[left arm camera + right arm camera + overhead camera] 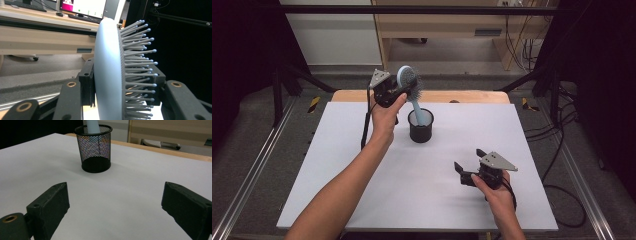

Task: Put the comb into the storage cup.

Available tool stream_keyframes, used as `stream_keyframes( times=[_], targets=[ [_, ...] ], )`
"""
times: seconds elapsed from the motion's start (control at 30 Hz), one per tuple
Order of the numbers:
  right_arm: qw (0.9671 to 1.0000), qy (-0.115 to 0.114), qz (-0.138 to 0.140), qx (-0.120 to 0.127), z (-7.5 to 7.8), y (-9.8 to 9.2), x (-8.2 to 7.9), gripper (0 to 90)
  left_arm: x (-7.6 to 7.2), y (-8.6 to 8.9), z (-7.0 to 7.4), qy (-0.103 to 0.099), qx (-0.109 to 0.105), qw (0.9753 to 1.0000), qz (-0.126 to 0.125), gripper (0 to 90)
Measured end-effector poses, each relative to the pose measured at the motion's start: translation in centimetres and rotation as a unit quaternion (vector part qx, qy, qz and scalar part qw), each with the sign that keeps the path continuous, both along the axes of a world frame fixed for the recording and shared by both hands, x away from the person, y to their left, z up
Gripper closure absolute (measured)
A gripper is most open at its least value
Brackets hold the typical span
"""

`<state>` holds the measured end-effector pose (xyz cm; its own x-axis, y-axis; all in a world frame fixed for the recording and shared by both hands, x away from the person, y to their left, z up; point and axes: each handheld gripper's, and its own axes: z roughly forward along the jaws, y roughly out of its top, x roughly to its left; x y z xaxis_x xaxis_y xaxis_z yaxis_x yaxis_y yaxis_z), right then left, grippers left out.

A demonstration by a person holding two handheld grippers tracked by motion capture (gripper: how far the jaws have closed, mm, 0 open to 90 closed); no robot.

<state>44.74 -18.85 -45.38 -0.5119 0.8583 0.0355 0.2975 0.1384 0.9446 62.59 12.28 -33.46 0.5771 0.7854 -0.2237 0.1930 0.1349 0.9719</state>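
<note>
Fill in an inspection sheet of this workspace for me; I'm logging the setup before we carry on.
Surface: white table top, bare apart from the cup.
Job's things: pale blue hairbrush, handle down in the black mesh cup.
Clutter: nothing seen.
Grippers: left gripper shut on the brush head; right gripper open, low over the table.
Cables: one trails from each gripper; more lie on the floor at the right.
Surroundings: wooden desk behind, dark frame rails.

The cup (420, 126) stands on the table (337, 150), toward its far middle. The brush (409, 82) rises from inside the cup, handle down, leaning left. The right gripper (467, 166) sits nearer and right of the cup, well apart.
</note>
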Motion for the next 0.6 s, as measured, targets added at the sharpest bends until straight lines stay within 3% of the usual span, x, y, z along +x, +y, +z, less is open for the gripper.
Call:
stream_keyframes(
  times=[0.6],
  targets=[
    [1.0, 0.003, 0.0, 0.002, 0.0, -0.1, 0.1, 7.7, 0.5, -0.6, -1.9, 0.016, 0.009, 0.9998, -0.007, 52.6]
  ],
)
